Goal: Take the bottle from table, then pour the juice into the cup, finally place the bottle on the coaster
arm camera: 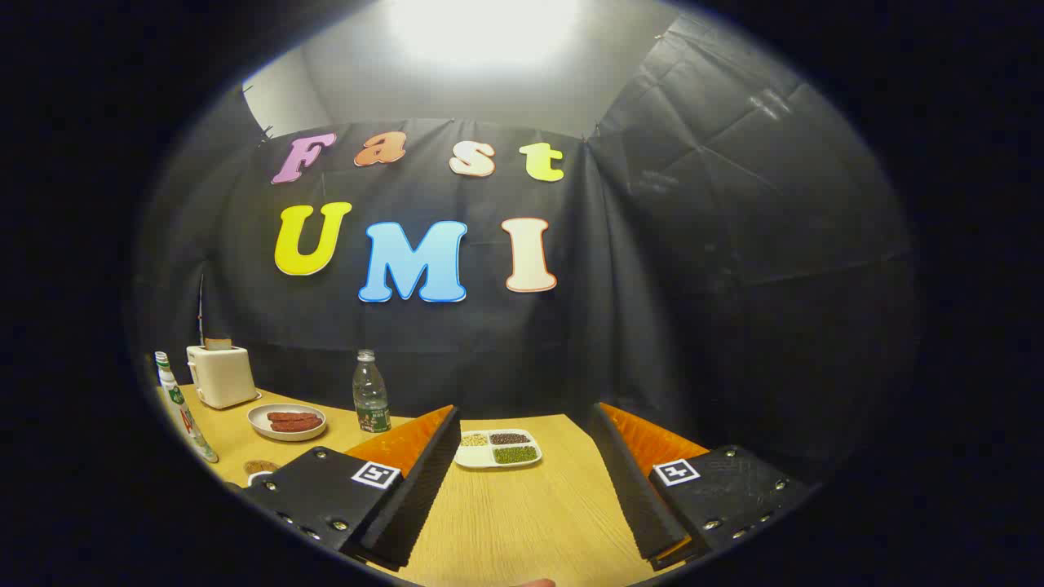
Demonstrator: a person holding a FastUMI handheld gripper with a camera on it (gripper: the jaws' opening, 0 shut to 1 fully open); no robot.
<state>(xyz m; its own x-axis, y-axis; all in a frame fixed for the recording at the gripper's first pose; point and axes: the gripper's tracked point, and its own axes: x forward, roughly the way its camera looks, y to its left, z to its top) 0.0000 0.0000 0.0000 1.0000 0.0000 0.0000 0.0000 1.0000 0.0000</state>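
The gripper (522, 481) hangs above the table with its two fingers spread wide apart, nothing between them. The left finger (412, 489) and the right finger (640, 489) both angle inward toward their far ends, their flat ribbed inner faces turned toward each other. Each finger's base block carries a small square marker on its top. The fingers are clear of any contact, and the whole tool sits roughly level, pointing forward.
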